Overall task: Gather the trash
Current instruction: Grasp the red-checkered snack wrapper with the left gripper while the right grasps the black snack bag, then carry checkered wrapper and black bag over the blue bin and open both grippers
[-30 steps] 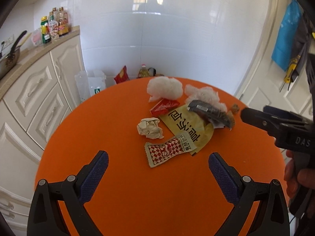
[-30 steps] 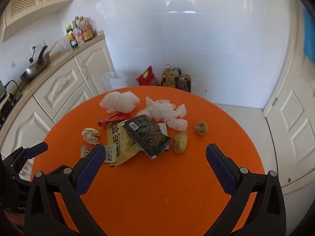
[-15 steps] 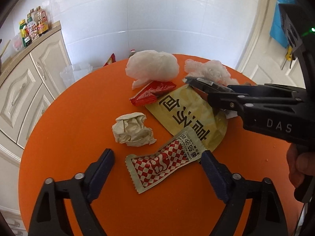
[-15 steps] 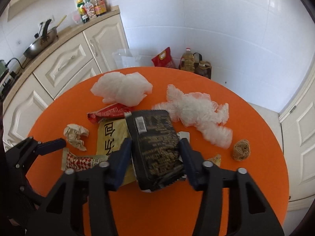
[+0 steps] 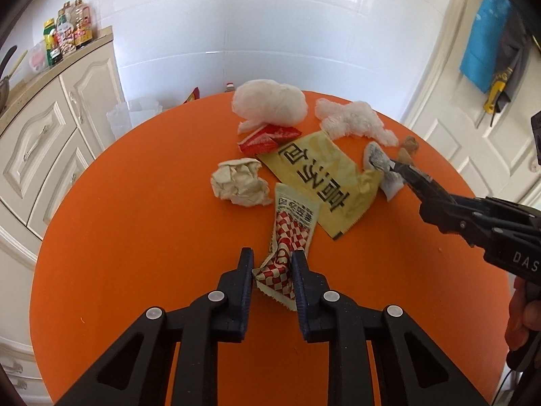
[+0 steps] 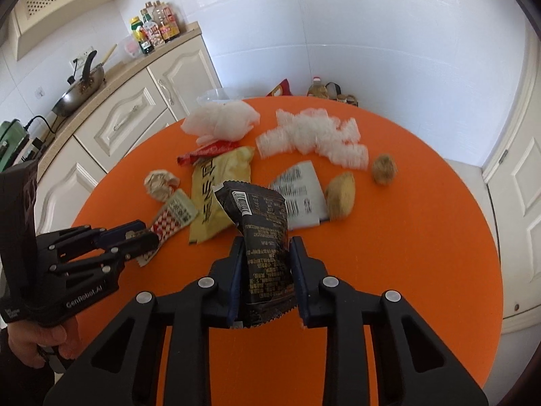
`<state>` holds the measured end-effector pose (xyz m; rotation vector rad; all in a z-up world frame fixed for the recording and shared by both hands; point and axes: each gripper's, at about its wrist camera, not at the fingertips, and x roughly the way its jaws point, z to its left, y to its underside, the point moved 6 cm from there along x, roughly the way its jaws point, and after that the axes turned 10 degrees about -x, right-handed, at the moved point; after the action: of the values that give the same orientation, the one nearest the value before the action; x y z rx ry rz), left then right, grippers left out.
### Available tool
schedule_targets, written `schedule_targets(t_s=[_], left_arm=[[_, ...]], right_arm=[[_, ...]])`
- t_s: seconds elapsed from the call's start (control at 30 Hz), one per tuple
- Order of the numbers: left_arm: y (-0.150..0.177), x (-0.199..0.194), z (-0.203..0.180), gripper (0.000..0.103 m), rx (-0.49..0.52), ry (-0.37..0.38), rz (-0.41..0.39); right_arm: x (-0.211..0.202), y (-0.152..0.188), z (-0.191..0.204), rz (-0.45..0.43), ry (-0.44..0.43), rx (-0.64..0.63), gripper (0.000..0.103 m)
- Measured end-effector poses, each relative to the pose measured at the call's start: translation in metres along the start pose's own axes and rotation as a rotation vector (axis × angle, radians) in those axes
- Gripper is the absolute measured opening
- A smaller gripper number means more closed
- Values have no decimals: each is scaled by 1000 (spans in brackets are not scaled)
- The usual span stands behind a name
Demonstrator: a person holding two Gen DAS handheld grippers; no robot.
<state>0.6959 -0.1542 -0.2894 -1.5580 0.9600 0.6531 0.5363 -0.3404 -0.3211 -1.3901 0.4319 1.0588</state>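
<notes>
White tiled walls and cream cabinets ring the round orange table (image 5: pixel 135 253) where the trash lies scattered. Through the left wrist camera I see my left gripper (image 5: pixel 272 270), its jaws having just closed, pinching the near end of the red-checkered sachet (image 5: pixel 290 233), which crumples between the pads and runs away toward the yellow packet (image 5: pixel 324 182). Just left of that packet sits a crumpled paper ball (image 5: pixel 238 186); behind it are a red wrapper (image 5: pixel 267 135), a white plastic bag (image 5: pixel 270 106) and a strip of white foam netting (image 5: pixel 355 123). My right gripper (image 5: pixel 389 165) reaches in from the right edge of this view, clamped on something I only see edge-on. Switching to the right wrist camera, the right gripper (image 6: pixel 265 253) has just closed too and grips the black snack bag (image 6: pixel 263 237), whose far end stands up off the table over the yellow packet (image 6: pixel 216 189). Beyond it lie a white printed wrapper (image 6: pixel 301 193), a tan lump (image 6: pixel 341 196) touching its right edge, and a small brown ball (image 6: pixel 383 168) further right, while the left gripper (image 6: pixel 148 237) shows at the left, shut on the sachet (image 6: pixel 172 216)
</notes>
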Motion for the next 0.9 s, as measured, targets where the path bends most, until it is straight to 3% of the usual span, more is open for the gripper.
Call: schedule_targets(t_s=[0.07,0.13,0.17,0.2,0.27,0.33,0.37,0.63,0.9], left_arm=[[2,3,-9,26,34,-17,-7],[-1,10,-14,54,65,-37,-15],[-6,16,-18,55,72,-37,-23],[-5,20,-21,54,75,-41,-24],[-9,26,-29,41,84,-35,-44],[-14,31,-31,12,61,-18,-41],[-10,26,-30,5,56,-13,-41],[10,17,-25,4,-11,76,-17],[18,-20,-49,4,13,118,-89]], right_arm=[[-3,8,3,3,-5,10,26],[-6,15,4,7,-3,14,26],[-7,17,4,6,-4,18,26],[-9,18,3,4,-6,21,26],[-13,19,4,-3,-5,25,26],[-17,20,3,-12,-4,34,26],[-19,19,3,-16,-3,37,26],[-39,27,-2,-49,-3,67,24],[-66,43,-4,-77,11,87,22]])
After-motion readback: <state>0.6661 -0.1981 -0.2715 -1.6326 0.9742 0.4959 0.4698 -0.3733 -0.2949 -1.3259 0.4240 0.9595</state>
